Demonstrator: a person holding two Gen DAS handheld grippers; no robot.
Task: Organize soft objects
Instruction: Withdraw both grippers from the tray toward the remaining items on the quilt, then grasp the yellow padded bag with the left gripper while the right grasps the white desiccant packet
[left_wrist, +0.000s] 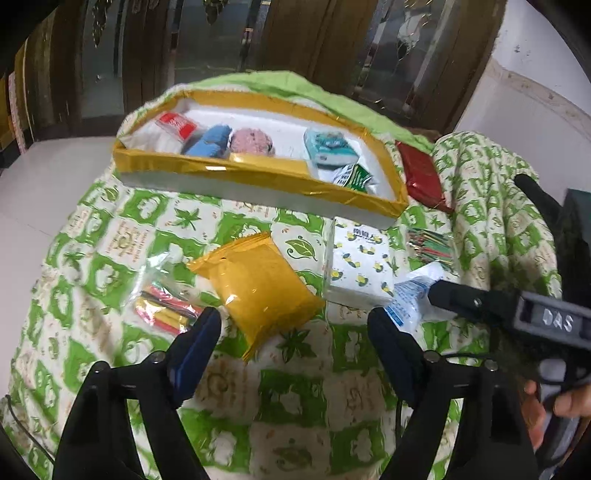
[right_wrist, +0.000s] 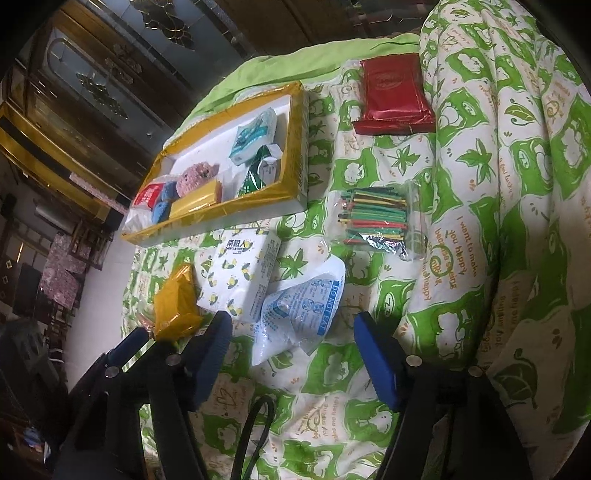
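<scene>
Lying across a green-and-cream leaf-print quilt (left_wrist: 122, 236) are several soft packets, with a gold-edged white tray (left_wrist: 258, 173) at the far side. Inside the tray sit a red-and-white packet (left_wrist: 175, 125), a blue knitted piece (left_wrist: 210, 138), a pink knitted ball (left_wrist: 251, 142), a teal tissue pack (left_wrist: 330, 147) and a green-and-white sachet (left_wrist: 352, 179). Just outside the tray's right end lies a dark red foil packet (right_wrist: 391, 99). On the quilt nearer the cameras are a yellow foil packet (left_wrist: 255, 288), a white tissue pack printed with lemons (left_wrist: 360, 264), a clear bag of coloured tubing (left_wrist: 166, 306) and another bag of thin coloured sticks (right_wrist: 373, 218). The left gripper (left_wrist: 291, 321) hangs with its jaws apart, the near end of the yellow foil packet between them but not pressed. The right gripper (right_wrist: 291, 328) also stands open, straddling a crumpled white-and-blue sachet marked "DO NOT EAT" (right_wrist: 299, 310) without pinching it. The lemon tissue pack lies close between the two targets.
</scene>
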